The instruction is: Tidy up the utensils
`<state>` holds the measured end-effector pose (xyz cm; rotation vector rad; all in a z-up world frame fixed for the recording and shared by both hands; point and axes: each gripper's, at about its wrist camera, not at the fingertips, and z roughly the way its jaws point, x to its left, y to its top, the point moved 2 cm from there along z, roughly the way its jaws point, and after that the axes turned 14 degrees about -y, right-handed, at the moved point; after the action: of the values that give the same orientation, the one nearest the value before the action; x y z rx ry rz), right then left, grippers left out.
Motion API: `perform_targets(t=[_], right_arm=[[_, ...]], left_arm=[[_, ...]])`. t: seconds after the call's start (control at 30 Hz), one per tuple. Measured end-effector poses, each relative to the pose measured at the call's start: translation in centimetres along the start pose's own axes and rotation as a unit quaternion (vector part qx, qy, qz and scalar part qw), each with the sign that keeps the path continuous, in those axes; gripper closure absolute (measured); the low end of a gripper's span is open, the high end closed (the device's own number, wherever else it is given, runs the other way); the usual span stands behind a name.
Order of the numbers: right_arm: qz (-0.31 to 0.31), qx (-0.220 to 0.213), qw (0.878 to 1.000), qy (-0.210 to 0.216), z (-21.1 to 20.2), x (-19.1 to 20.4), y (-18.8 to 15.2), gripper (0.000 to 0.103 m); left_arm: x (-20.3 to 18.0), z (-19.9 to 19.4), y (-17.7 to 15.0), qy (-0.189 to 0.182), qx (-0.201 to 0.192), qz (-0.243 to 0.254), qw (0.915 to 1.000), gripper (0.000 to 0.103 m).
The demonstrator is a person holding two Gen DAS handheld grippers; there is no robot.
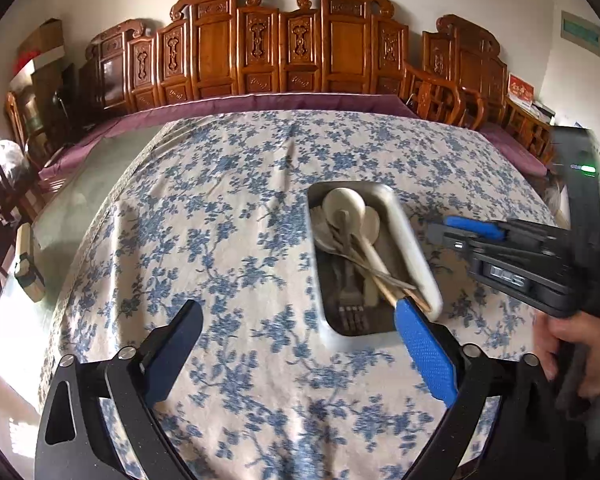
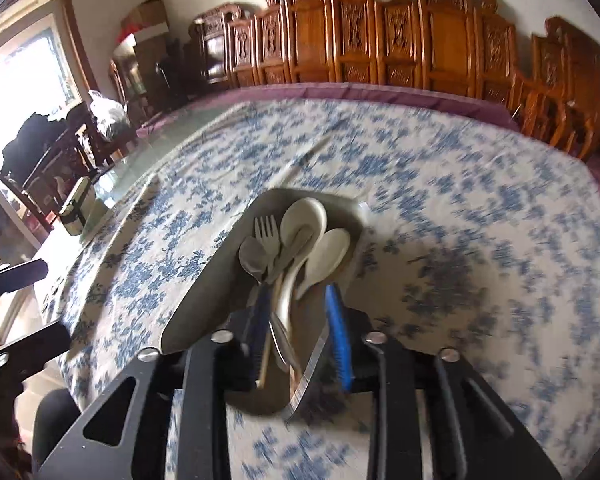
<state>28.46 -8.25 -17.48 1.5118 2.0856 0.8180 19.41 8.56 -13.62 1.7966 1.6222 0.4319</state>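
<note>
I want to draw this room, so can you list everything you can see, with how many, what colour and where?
metal tray: one, silver, middle of the tablecloth
ceramic spoons: at least two, white, in the tray
metal fork: one, silver, in the tray
metal spoon: one, silver, in the tray beside the fork
chopsticks: a few, pale, in the tray
tablecloth: one, white with blue flowers, covering the table
carved chairs: several, brown, along the far wall
left hand-held gripper: one, black with blue pad, open, just short of the tray
right hand-held gripper: one, black with blue pad, open, over the tray's near end
hand: one, holding the right hand-held gripper
</note>
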Motion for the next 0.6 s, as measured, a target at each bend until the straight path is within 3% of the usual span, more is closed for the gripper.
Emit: perform_targets(t=[0.13,0.33,0.43,0.6], right_arm=[[0.009,-0.027,0.999,-0.024,-4.1,-2.4,-1.2,0.037],[0.046,-0.05,0.995,-0.071,-9.6,-6.5,-3.6,0.008],[0.053,-0.066,0.991,-0.101,-12.2,-8.1,-4.4,0.003],[0.058,-0.086,0.984,-0.148,-16.2,-10.4,-5.3,0.003]], left_arm=[[-2.6,-0.1,-0.1,-0.004,0.0,0.006,1.0,0.008],[-6.7,-0.6,-0.1,-0.01,-0.005,0.023,0.9997,0.008],[-8.8,-1.3,0.2,-0.018,-0.014,0.031,0.9993,0.008],[-12.2,-3.3,1.0,-0.017,-0.044,0.055,0.9974,0.008]])
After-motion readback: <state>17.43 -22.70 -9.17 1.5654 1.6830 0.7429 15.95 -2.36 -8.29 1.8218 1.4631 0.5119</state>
